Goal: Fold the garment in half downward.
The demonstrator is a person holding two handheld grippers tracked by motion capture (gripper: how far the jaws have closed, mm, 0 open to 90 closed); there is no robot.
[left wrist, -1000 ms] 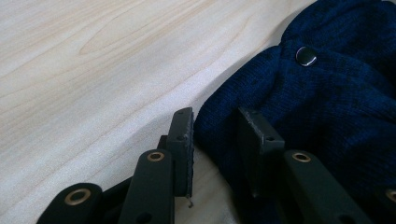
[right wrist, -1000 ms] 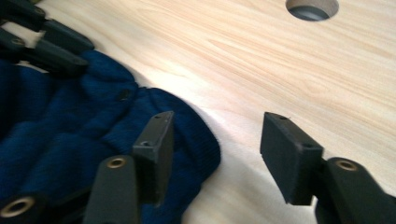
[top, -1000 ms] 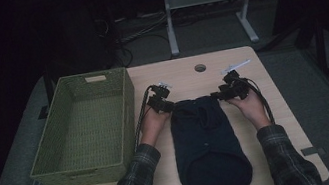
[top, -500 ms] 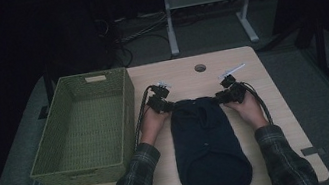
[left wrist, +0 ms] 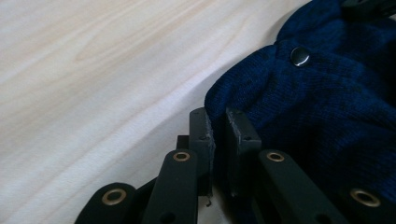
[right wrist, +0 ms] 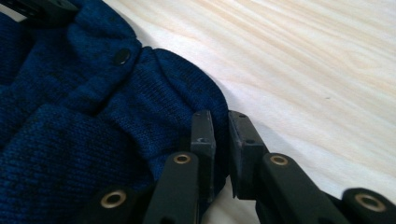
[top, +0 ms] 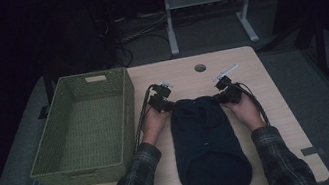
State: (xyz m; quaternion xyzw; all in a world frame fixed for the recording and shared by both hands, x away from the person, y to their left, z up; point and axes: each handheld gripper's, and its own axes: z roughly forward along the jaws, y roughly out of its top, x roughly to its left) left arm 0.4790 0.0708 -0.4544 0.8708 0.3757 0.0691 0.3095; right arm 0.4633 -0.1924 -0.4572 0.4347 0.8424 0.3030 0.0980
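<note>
Both grippers pinching the sweater's far corners

My left gripper (left wrist: pixel 218 135) and right gripper (right wrist: pixel 221 135) have just closed on the navy sweater (top: pixel 208 146); pinched fabric hidden between pads, garment lengthwise toward me.

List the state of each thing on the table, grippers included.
Garment: dark blue knit, lying flat, snaps done up as far as can be seen.
Basket: upright, nothing in it.
Left gripper: jaws just closed, pinching the garment's far left corner.
Right gripper: jaws just closed, pinching its far right corner.
Table: light wood, holds the garment and the basket.
</note>
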